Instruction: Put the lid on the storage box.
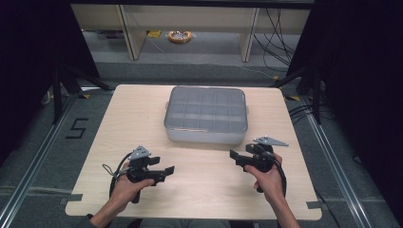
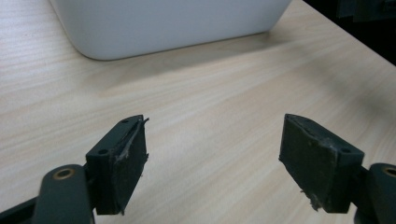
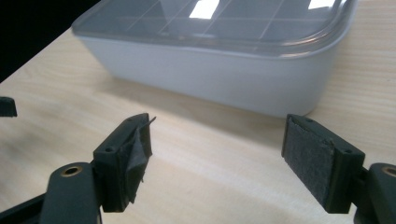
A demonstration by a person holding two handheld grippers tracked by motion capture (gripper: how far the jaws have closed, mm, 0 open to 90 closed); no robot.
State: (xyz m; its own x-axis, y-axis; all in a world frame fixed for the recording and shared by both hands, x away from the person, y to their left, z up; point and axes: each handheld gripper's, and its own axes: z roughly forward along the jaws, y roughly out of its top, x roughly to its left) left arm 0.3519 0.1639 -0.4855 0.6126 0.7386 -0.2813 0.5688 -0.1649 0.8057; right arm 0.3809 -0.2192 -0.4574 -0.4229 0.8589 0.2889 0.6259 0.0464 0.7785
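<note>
Pale grey rectangular plastic box with a translucent gridded lid [image 1: 206, 115] sits lid-on at the far centre of the light wood-grain counter [image 1: 142, 118], long side facing the person. Compartment dividers show through the lid; contents can't be made out through the glare, possibly empty. Left hand-held gripper [image 1: 167, 170] is at the near left, well apart from the box, pointing right across the counter; in the left gripper view its black jaws stand wide apart with bare wood between them, and the box's rounded near corner [image 2: 173, 23] lies ahead. Right hand-held gripper [image 1: 233, 156] is at the near right, pointing left, closer to the box and just off its near right corner, not touching. In the right gripper view its jaws are also spread wide with nothing between them, worn pad [image 3: 135, 161] peeling on one side, box wall [image 3: 224, 74] ahead. Neither holds anything. Beyond the counter: grey floor, pale wooden shelf legs [image 1: 128, 33].
</note>
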